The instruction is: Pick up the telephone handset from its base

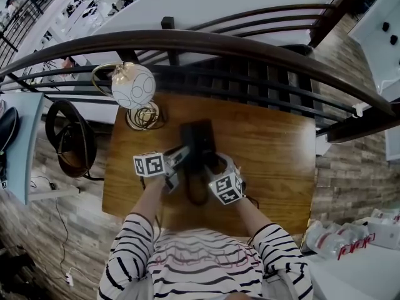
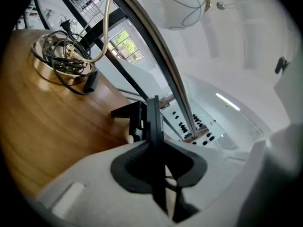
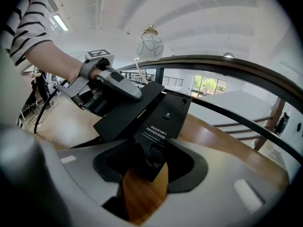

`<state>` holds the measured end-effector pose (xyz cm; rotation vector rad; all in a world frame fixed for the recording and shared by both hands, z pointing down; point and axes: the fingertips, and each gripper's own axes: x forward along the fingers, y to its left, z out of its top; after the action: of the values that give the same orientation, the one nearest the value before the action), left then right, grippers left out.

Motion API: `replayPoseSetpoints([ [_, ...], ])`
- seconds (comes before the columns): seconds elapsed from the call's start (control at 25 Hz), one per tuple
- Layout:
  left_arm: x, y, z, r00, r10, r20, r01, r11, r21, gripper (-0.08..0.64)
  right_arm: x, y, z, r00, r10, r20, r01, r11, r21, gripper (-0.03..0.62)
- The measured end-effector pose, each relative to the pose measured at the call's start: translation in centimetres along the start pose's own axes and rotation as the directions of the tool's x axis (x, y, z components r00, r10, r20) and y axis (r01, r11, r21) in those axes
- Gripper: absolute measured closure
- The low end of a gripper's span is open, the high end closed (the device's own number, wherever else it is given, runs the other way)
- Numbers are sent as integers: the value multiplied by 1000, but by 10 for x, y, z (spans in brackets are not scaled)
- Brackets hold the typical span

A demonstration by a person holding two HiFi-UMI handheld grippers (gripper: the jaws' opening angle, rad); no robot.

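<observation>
The right half of the worktop [image 1: 275, 149] is bare wood, from the middle out to the right edge and both right corners, so a hand could come in there freely. The far left corner is taken by a globe lamp [image 1: 132, 85] with a coil of cable [image 1: 145, 116] piled on its foot. A curved railing [image 1: 250, 45] runs close along the whole far edge and bars any way in from behind. The telephone [image 1: 199, 136] stands mid-worktop. The left gripper [image 1: 179, 157] and right gripper [image 1: 211, 165] crowd its near end. A narrow strip along the left edge lies open.
</observation>
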<state>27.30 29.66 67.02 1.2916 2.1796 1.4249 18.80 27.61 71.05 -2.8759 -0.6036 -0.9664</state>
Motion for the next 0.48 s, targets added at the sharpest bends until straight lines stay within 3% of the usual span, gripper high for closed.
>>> replayPoseSetpoints([
  [0.24, -18, -18, 7, 994, -64, 86, 61, 997, 37, 486, -3, 2, -2, 999, 34, -27, -31, 995, 90, 388],
  [0.48, -37, -38, 8, 987, -90, 133, 81, 994, 71, 486, -21, 3, -2, 1000, 24, -11, -22, 994, 104, 391],
])
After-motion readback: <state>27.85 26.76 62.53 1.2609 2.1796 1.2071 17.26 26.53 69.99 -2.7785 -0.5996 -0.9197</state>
